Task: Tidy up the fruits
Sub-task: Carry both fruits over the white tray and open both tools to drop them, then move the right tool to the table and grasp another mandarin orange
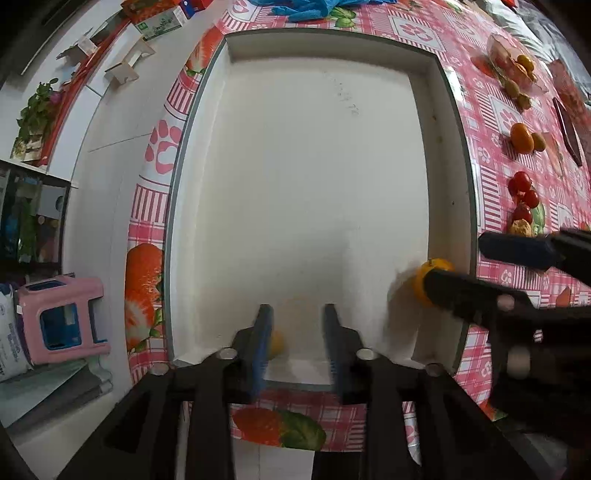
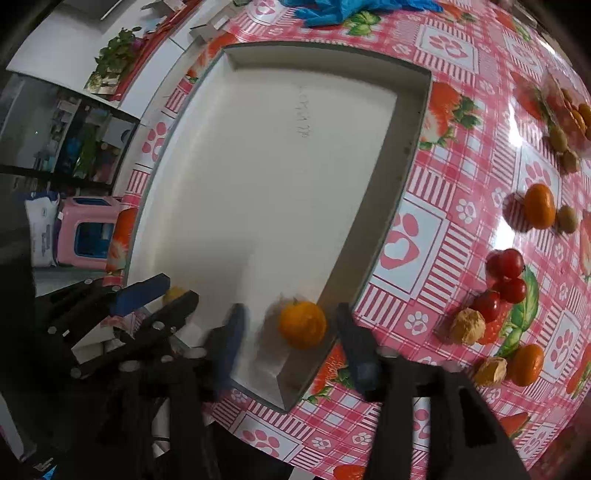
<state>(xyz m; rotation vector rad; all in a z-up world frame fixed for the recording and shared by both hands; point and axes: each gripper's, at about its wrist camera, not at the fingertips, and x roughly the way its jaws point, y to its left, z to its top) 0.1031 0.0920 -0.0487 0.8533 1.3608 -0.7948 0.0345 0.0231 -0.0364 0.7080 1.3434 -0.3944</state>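
A shallow white tray [image 1: 448, 155] [image 2: 404, 155] lies on the pink fruit-print tablecloth. My left gripper [image 1: 297, 321] [image 2: 181, 288] points down over the tray's near edge, jaws open. A small yellow fruit [image 1: 277, 345] [image 2: 173, 293] rests on the tray floor beside its left finger, partly hidden. My right gripper [image 2: 291, 312] [image 1: 456, 260] hovers over the tray's near right corner with its jaws open. An orange tangerine [image 2: 303, 325] [image 1: 423, 280] sits on the tray between its fingers, with a gap on each side.
To the right of the tray lie a tangerine [image 2: 539, 205], cherry tomatoes [image 2: 506, 277], walnuts [image 2: 467, 326], another tangerine [image 2: 526, 363] and small green fruits [image 2: 567, 219]. A blue cloth [image 2: 351, 9] lies beyond the tray. A pink stool [image 1: 62, 317] stands on the floor at left.
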